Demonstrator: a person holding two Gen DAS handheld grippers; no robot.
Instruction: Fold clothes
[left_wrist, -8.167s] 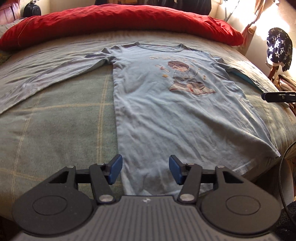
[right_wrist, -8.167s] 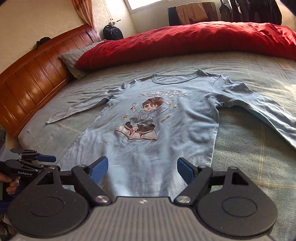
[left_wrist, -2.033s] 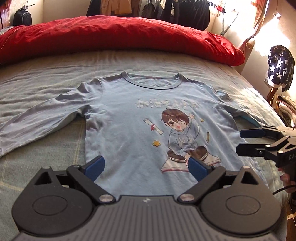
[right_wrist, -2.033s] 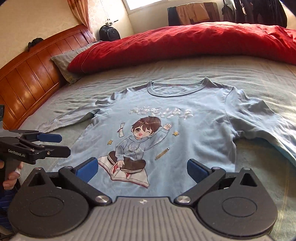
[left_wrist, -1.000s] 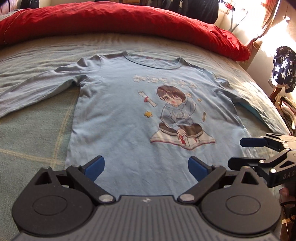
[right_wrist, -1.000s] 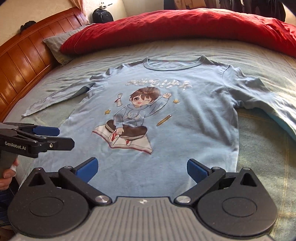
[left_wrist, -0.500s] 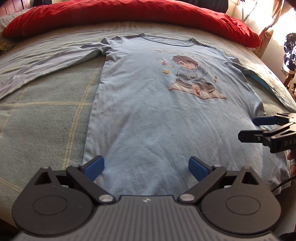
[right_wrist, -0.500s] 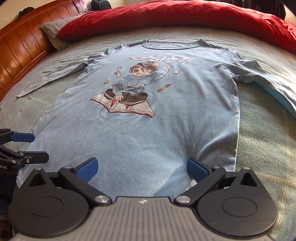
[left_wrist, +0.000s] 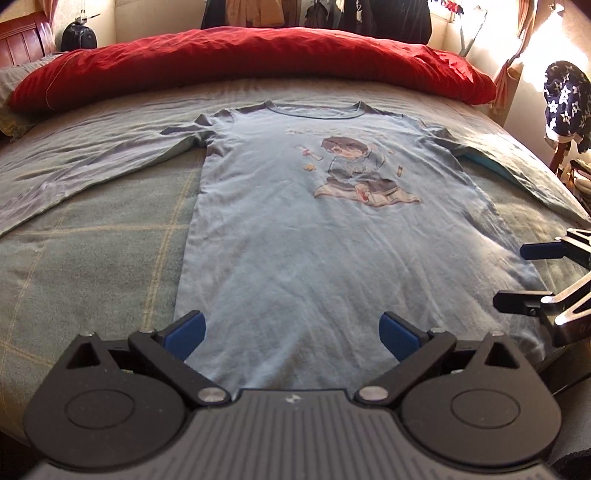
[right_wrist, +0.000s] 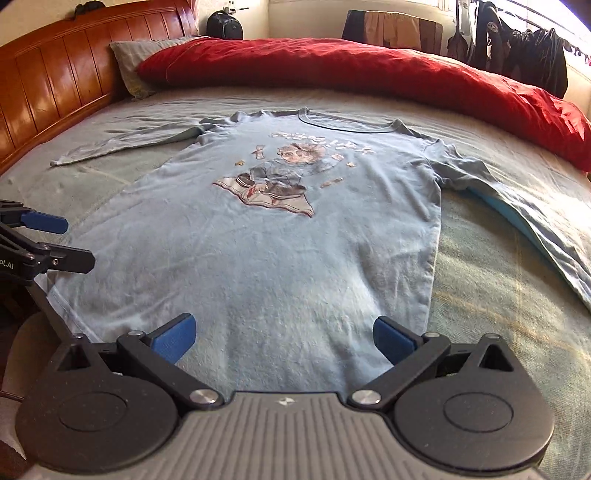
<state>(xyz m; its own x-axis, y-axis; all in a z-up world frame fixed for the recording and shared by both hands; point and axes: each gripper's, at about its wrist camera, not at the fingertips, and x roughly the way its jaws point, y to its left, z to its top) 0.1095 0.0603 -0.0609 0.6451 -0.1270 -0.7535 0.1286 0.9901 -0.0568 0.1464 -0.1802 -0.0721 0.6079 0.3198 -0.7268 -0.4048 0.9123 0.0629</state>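
Note:
A light blue long-sleeved shirt with a cartoon print lies flat, front up, on the bed, sleeves spread to both sides. My left gripper is open over the hem, its left pad close to the shirt's bottom left corner. My right gripper is open over the hem too, its right pad near the bottom right corner. Nothing is between either pair of fingers. Each view shows the other tool at its edge: the right gripper and the left gripper, both open. The hem under the gripper bodies is hidden.
The bed has a green checked cover. A red duvet runs along the far side, with a grey pillow and wooden headboard on the left. Dark clothes hang behind. A star-patterned cloth hangs at the right.
Both grippers have drawn back from above the printed chest to the hem at the near edge of the bed. Both stay open, and the shirt has not moved.

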